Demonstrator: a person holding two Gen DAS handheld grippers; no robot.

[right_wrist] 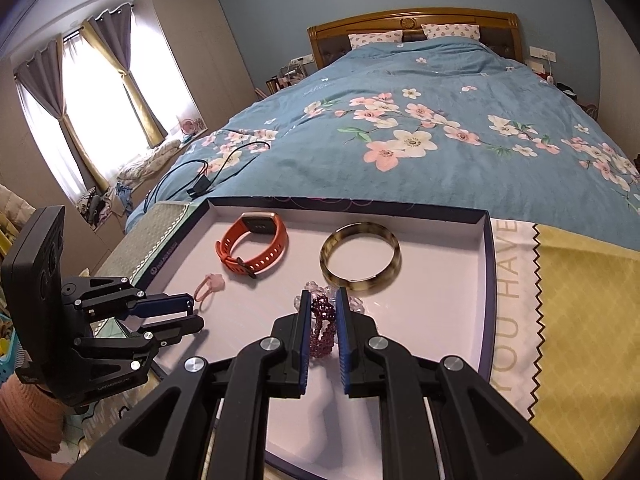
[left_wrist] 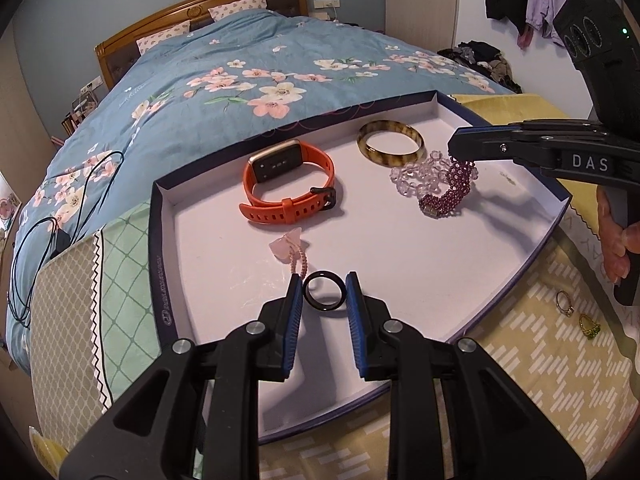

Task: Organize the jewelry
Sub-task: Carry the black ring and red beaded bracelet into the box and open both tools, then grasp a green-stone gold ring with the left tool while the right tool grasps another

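My left gripper (left_wrist: 324,294) is shut on a black ring (left_wrist: 310,300), held low over the near part of the white tray (left_wrist: 154,240). Just beyond it lies a pink charm on a cord (left_wrist: 292,248). My right gripper (right_wrist: 323,300) is shut on a purple bead bracelet (right_wrist: 322,322), which hangs from its tips (left_wrist: 456,146) down onto the tray beside a clear bead bracelet (left_wrist: 414,178). An orange smartwatch (left_wrist: 288,184) and a tortoiseshell bangle (left_wrist: 390,142) lie at the far side. In the right wrist view the left gripper (right_wrist: 196,312) is at the tray's left edge.
The tray (right_wrist: 486,280) sits on patterned cloths at the foot of a bed with a blue floral cover (right_wrist: 400,120). Two small rings (left_wrist: 564,304) (left_wrist: 590,326) lie on the yellow cloth right of the tray. A black cable (right_wrist: 208,176) lies on the cover.
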